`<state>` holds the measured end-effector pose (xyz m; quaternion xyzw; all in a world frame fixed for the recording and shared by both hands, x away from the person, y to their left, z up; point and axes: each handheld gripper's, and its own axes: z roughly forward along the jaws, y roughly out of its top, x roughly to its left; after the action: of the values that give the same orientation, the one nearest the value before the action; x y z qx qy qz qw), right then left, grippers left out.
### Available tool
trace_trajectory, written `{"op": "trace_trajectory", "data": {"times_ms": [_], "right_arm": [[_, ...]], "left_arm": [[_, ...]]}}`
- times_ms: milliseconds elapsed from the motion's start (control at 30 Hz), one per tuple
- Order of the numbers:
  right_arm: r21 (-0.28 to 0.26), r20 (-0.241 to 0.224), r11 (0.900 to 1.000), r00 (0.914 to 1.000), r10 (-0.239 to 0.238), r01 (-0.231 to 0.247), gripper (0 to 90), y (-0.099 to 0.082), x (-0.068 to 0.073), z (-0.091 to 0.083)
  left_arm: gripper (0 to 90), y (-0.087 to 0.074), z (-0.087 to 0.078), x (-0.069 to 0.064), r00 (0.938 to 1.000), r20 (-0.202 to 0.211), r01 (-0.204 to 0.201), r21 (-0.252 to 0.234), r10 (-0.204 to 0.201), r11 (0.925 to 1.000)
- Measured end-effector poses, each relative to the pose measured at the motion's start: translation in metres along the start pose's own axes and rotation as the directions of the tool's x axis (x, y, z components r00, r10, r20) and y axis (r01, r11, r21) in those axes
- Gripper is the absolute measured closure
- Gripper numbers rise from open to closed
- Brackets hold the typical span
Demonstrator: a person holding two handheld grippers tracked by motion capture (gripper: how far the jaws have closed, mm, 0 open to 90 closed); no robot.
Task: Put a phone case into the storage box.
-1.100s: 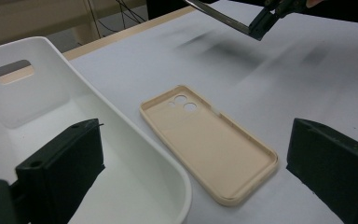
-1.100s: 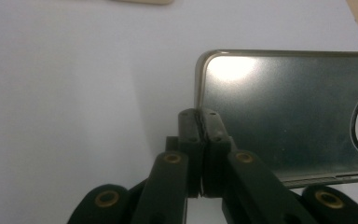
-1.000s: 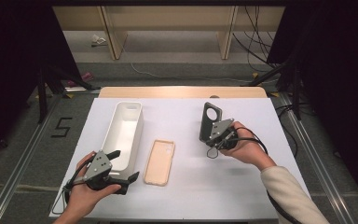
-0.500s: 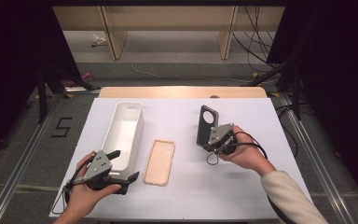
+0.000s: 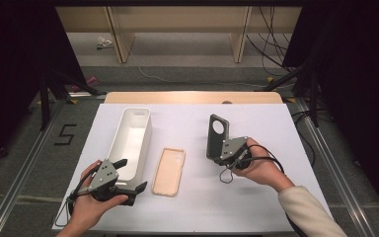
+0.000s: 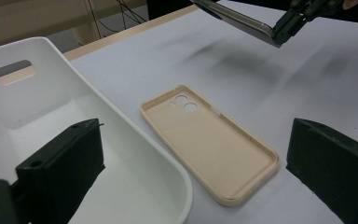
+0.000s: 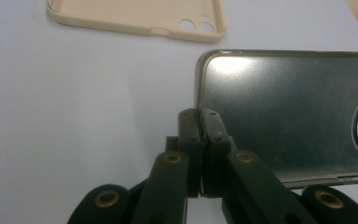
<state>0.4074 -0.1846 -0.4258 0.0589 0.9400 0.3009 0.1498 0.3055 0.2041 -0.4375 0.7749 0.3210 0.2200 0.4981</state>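
Since the right gripper point(image 5: 223, 149) has its jaws pinched tight on one long edge of the dark phone case point(image 5: 217, 134), the whole trick from here is keeping that thin bite from slipping. That case is lifted off the white table point(image 5: 256, 202), standing nearly on edge with its round camera hole at the far end, well to the right of the white bin point(image 5: 130, 141). In the right gripper view the pads meet right at the rim, so there isn't much plastic in the grip. My guess is it's headed for the bin, so I'd move slow and level, no wrist flicks, or it'll pivot around the pinch point and drop.

On the other side, the left gripper point(image 5: 131, 175) sits low at the near end of the bin with its jaws wide apart, nothing between them, one jaw over the bin's inside and the other outside. The beige phone case point(image 5: 169, 171) lies flat, open side up, just beside the bin, and looks like the easy next pick for it.

Tips I'd give: carry the dark case over the beige one with clearance, lower it lengthwise into the bin, and only let go once its bottom edge is resting on the floor. Keep the left hand parked so the two don't bump.
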Motion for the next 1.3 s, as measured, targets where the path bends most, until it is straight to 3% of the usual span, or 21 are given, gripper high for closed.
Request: {"op": "trace_trajectory", "data": {"times_ms": [367,500,533,667,700,867,967,1233,1300], "right_arm": [[-0.043,-0.009,0.9990,0.9999,-0.012,0.012,89.4,0.001,0.012,-0.007],[-0.058,-0.016,0.9982,0.9997,-0.019,0.019,89.4,0.002,0.019,-0.008],[-0.059,-0.015,0.9980,0.9996,-0.022,0.022,89.4,0.003,0.022,-0.009],[-0.057,-0.014,0.9977,0.9992,-0.037,0.036,89.4,0.006,0.026,-0.009],[-0.067,-0.013,0.9967,0.9989,-0.045,0.044,89.4,0.008,0.029,-0.009],[-0.076,-0.014,0.9957,0.9985,-0.054,0.053,89.4,0.011,0.034,-0.009],[-0.082,-0.019,0.9953,0.9983,-0.054,0.053,89.4,0.012,0.039,-0.009],[-0.090,-0.027,0.9941,0.9977,-0.063,0.060,89.4,0.016,0.046,-0.008],[-0.093,-0.020,0.9933,0.9974,-0.069,0.067,89.4,0.018,0.047,-0.008]], "left_arm": [[4.1,0.001,0.000,0.001,1.0000,-0.006,0.008,0.000,-0.008,1.0000],[6.3,0.011,-0.001,0.003,0.9985,-0.029,0.046,-0.019,-0.047,0.9987],[7.2,0.019,0.000,0.002,0.9970,-0.048,0.061,-0.001,-0.061,0.9981],[9.3,0.030,0.005,0.001,0.9964,-0.041,0.075,0.001,-0.075,0.9972],[10.0,0.041,0.011,0.000,0.9962,-0.042,0.077,0.012,-0.077,0.9969],[11.0,0.061,0.025,-0.003,0.9966,-0.019,0.080,0.027,-0.080,0.9964],[12.1,0.081,0.043,-0.007,0.9974,0.004,0.071,0.036,-0.071,0.9968],[15.1,0.105,0.075,-0.014,0.9965,0.016,0.081,0.082,-0.082,0.9933],[15.8,0.113,0.088,-0.016,0.9945,0.013,0.101,0.116,-0.104,0.9881]]}}
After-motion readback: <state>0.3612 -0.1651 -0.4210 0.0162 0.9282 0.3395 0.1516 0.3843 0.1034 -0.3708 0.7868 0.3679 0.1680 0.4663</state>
